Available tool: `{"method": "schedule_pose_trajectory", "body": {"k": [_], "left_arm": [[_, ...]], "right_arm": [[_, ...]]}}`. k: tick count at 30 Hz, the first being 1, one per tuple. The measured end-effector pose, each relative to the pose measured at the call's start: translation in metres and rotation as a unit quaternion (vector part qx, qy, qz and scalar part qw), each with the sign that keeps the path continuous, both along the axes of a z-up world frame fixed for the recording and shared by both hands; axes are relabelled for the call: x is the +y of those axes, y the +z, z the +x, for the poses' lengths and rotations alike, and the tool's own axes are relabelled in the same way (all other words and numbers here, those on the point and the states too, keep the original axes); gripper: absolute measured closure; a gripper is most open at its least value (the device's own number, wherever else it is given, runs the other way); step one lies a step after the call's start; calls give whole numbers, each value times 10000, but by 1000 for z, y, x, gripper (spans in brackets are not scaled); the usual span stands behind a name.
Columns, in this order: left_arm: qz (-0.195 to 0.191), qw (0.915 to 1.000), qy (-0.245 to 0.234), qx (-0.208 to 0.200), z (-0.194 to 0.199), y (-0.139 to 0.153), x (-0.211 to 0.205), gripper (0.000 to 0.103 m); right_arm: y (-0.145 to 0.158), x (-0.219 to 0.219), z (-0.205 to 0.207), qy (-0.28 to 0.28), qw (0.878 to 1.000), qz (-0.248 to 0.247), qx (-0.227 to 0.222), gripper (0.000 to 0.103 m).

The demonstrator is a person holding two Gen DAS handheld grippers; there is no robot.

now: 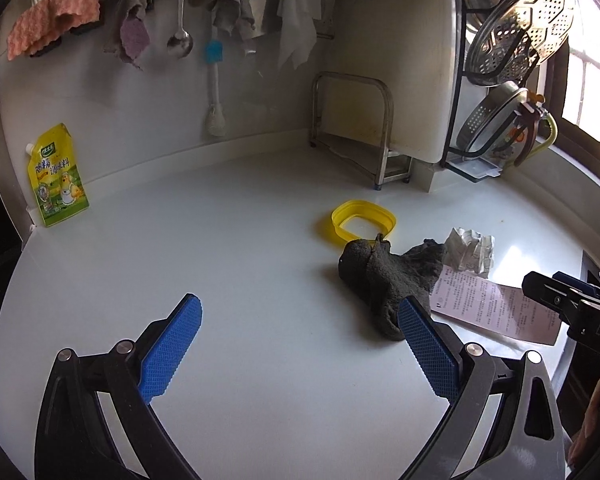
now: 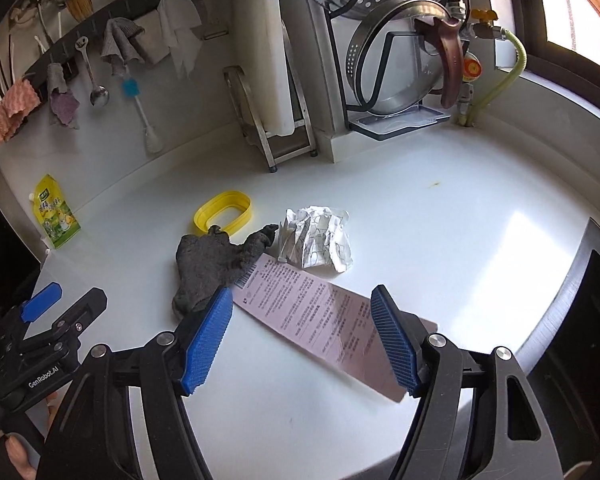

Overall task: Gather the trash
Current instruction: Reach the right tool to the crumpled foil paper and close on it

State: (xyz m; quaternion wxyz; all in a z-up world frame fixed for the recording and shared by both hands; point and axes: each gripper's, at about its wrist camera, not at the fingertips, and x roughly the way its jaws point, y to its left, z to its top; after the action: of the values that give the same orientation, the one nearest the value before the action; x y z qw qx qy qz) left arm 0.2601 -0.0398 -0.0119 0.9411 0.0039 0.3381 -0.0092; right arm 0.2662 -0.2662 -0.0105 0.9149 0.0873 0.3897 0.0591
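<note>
On the white bench [image 2: 420, 208], the trash lies in a cluster toward the right edge: a dark sock [image 2: 208, 264], a crumpled paper ball [image 2: 316, 240] and a flat pink printed slip [image 2: 324, 316], with a yellow plastic ring [image 2: 224, 212] just behind the sock. The right gripper [image 2: 302, 338] hangs over the slip, fingers apart and empty. The left gripper [image 1: 300, 350] is beside the sock, fingers wide and empty.

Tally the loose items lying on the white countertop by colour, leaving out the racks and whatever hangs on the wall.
Yellow: 2, the plastic ring and the seasoning pouch
Dark grey: 1, the glove
White: 1, the crumpled paper
Pink: 1, the printed slip
Total: 5
</note>
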Motion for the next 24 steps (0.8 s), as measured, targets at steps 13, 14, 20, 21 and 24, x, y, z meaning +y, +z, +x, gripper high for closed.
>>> {"method": "schedule_pose_trajectory", "body": {"k": [13, 14, 20, 21, 24], "left_arm": [[-72, 9996, -47, 264, 22, -22, -1, 6], [-81, 9996, -52, 283, 23, -23, -1, 6], [-75, 9995, -86, 280, 22, -25, -4, 6], [-72, 9996, -90, 276, 22, -25, -4, 6], [-54, 9995, -110, 291, 23, -25, -6, 6]], "right_arm": [[-24, 2, 71, -11, 9990, 149, 412, 33], [-26, 1, 76, -9, 9988, 178, 458, 33], [-37, 0, 97, -94, 9979, 11, 645, 33], [-38, 0, 98, -100, 9980, -18, 632, 33], [-38, 2, 100, -68, 9979, -198, 611, 34]]}}
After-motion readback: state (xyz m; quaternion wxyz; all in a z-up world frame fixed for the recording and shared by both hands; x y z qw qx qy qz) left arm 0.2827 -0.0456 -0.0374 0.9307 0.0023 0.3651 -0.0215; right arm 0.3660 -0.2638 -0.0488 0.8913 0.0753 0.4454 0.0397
